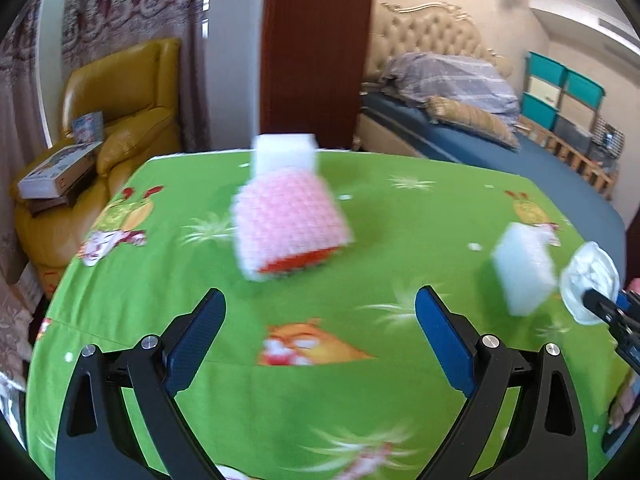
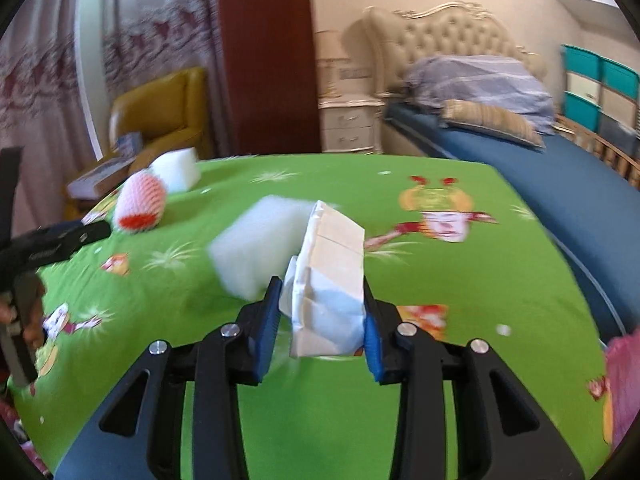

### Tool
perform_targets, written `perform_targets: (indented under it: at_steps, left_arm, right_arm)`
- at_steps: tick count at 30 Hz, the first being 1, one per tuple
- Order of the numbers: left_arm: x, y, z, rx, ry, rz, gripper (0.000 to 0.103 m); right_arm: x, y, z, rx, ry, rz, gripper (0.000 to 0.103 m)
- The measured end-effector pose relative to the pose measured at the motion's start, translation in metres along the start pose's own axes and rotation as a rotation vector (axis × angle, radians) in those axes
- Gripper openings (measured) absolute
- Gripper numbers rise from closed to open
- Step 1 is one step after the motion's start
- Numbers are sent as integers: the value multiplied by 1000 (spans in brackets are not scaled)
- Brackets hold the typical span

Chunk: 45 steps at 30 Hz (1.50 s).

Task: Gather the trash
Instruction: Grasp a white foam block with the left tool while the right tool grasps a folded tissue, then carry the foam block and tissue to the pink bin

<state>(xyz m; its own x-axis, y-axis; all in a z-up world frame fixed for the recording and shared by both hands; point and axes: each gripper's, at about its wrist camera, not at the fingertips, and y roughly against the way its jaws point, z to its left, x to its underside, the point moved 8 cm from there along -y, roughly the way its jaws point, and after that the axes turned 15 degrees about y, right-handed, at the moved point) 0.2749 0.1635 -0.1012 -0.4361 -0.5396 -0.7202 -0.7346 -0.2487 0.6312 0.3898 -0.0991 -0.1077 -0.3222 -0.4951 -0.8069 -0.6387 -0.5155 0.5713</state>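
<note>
Right hand-held gripper (image 2: 320,312) is clamped on a crumpled paper wad (image 2: 330,276), lifted just above the green worktop (image 2: 460,280). Left hand-held gripper (image 1: 320,320) hangs with fingers spread wide, nothing between them. One piece in hand, then, but plenty left: a pink foam net (image 1: 288,224), a white foam block (image 1: 286,152) behind it, another block (image 1: 522,270) beside the wad. No bin in sight, though blur may hide detail.
</note>
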Motion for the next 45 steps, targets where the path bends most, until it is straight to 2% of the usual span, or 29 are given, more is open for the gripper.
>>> perform_targets:
  at_steps: [5, 10, 16, 17, 18, 20, 21, 26, 35, 42, 45]
  left_arm:
    - [14, -5, -67, 69, -80, 17, 90]
    - [31, -36, -137, 127, -140, 71, 90]
    - [38, -74, -186, 101, -186, 74, 89]
    - [39, -78, -187, 96, -188, 78, 80]
    - [40, -82, -189, 95, -189, 99, 60]
    - [41, -84, -188, 100, -176, 117, 39]
    - [41, -80, -186, 97, -179, 107, 33]
    - [53, -37, -173, 136, -233, 32, 33]
    - [77, 26, -129, 186, -208, -28, 33]
    - [94, 62, -115, 259, -180, -86, 33]
    - [99, 82, -119, 290, -199, -145, 33]
  right_arm:
    - [12, 25, -36, 112, -34, -12, 36]
    - [33, 45, -49, 147, -44, -16, 36]
    - [49, 61, -53, 162, -62, -19, 36]
    - [51, 63, -53, 160, -66, -20, 36]
    - [52, 64, -51, 159, -68, -21, 36]
    - [55, 67, -46, 157, -67, -22, 36]
    - [56, 68, -43, 156, -66, -22, 36]
    - [65, 70, -24, 146, -64, -17, 36]
    - [76, 73, 16, 124, -46, -4, 36]
    - [78, 99, 32, 141, -34, -45, 36]
    - [78, 112, 37, 145, -30, -69, 36]
